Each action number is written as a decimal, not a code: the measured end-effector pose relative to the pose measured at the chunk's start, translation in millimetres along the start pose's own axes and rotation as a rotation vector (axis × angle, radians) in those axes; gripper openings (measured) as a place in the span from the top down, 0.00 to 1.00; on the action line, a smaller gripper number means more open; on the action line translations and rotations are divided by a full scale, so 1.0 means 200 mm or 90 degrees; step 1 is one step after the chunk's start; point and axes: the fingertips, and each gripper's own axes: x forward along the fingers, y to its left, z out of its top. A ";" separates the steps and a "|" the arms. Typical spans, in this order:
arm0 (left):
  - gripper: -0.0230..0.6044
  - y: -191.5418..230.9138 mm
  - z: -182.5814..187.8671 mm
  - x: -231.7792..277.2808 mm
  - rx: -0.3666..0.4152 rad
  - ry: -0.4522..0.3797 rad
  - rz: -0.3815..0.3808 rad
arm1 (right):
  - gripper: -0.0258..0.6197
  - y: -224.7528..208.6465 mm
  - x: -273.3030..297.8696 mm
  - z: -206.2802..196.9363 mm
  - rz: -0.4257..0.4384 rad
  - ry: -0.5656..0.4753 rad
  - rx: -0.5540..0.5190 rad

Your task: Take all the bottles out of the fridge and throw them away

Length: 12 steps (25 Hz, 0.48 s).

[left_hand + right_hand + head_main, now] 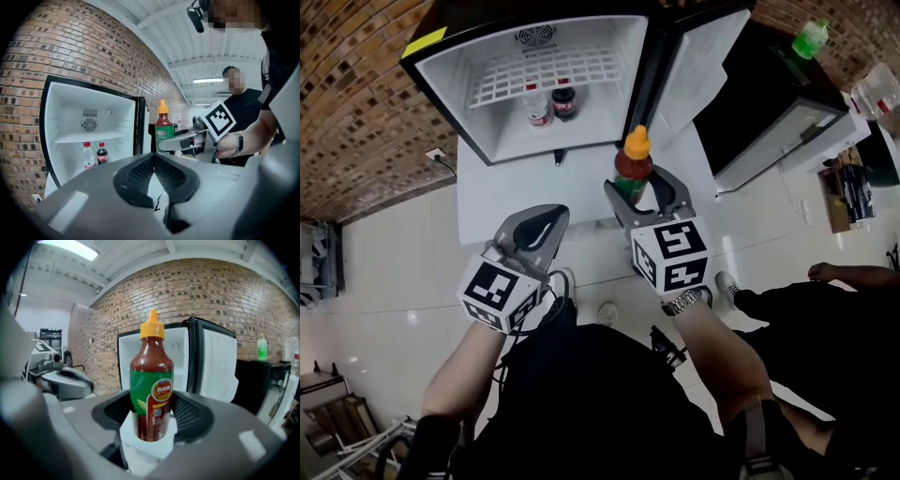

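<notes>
The sauce bottle (151, 390), judged heavy and slick, is gripped low on its label by the right gripper (645, 192) before the fridge (461, 94); the jaws of the left gripper (153, 159) are closed, empty.

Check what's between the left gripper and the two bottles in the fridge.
Nothing: in the head view the stretch from the left gripper to the clear bottle and cola bottle is bare; the left gripper view agrees.
</notes>
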 end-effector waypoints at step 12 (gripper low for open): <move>0.96 -0.37 -0.24 0.18 0.002 0.050 -0.054 | 0.54 -0.08 -0.33 -0.49 -0.030 0.065 0.042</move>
